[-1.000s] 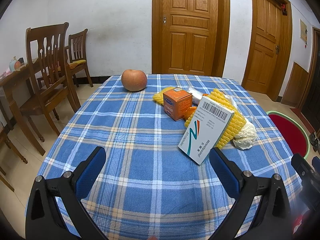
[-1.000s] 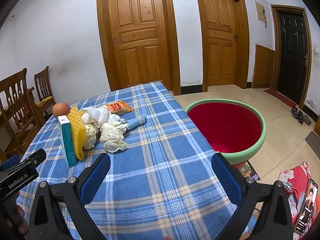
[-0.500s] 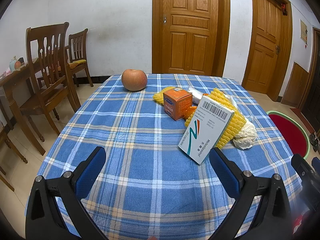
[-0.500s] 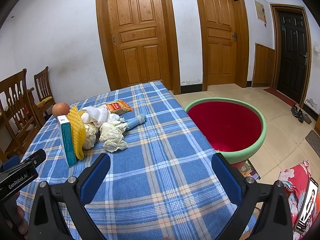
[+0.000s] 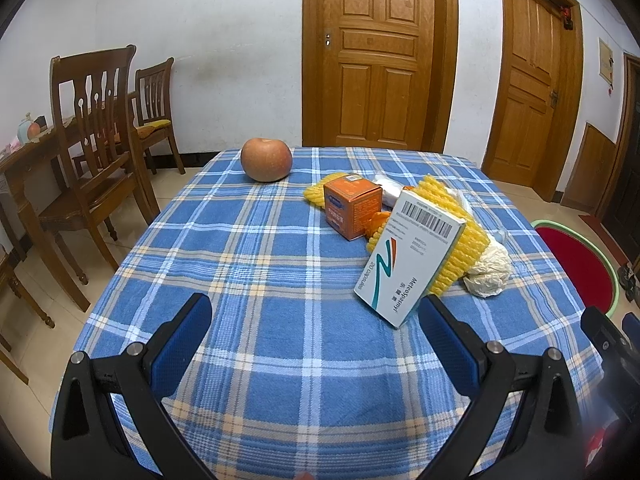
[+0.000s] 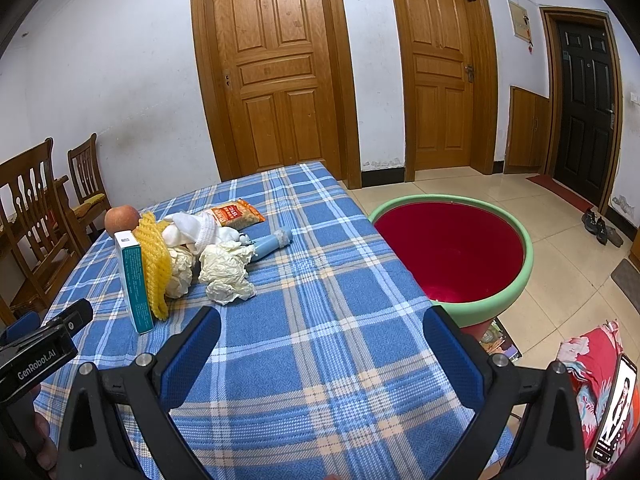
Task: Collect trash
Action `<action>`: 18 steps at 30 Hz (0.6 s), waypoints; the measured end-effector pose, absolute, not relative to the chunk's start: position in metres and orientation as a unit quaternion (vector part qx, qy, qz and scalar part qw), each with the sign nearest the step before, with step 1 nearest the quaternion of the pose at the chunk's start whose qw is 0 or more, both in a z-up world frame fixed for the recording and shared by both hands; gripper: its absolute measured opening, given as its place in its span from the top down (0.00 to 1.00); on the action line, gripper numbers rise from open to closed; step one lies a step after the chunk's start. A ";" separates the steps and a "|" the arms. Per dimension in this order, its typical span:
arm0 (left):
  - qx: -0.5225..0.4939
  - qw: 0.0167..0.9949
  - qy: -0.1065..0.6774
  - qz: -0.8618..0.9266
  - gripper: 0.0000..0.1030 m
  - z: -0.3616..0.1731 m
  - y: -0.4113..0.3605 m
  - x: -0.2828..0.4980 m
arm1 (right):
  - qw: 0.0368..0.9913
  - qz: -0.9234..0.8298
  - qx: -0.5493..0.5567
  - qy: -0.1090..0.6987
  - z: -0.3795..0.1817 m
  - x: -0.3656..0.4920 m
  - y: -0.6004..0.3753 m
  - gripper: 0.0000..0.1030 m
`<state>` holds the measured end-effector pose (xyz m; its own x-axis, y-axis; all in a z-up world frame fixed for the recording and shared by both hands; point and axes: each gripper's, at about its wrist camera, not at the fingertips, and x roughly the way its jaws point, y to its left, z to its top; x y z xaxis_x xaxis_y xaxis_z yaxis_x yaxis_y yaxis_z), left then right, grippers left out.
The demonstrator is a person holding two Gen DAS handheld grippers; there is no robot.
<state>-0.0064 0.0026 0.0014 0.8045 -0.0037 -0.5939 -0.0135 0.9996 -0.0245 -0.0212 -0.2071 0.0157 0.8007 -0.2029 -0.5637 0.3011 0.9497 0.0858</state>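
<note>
Both grippers hover low over the near edge of the table, nothing held. Left gripper: fingers wide apart, empty. Right gripper: fingers wide apart, empty.

Trash sits in one heap at mid-table: white medicine box propped on edge against yellow foam netting, orange box behind it, crumpled paper, white cloth, snack packet, blue tube. Apple stands apart at the far side (probably not trash).

Key relation: the medicine box lies ahead and to the right of the left gripper's opening, its lower corner just beside the right-hand fingertip; long axis runs obliquely, up and away. Left gripper is nearer to it. The crumpled paper lies just ahead-left of the right gripper.

Basin (red inside, green rim) stands off the table's right side, nearer the right gripper; likely the drop point.
</note>
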 end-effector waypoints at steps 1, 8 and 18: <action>-0.014 0.950 0.313 0.002 0.01 0.002 0.003 -0.007 | 0.945 -0.133 0.086 0.286 0.016 -0.021 -0.207 0.00; -0.013 0.949 0.315 0.001 0.01 -0.002 0.000 -0.007 | 0.945 -0.133 0.086 0.286 0.016 -0.021 -0.209 0.00; -0.012 0.948 0.319 -0.008 0.01 -0.001 -0.007 -0.002 | 0.944 -0.134 0.088 0.288 0.015 -0.020 -0.210 0.00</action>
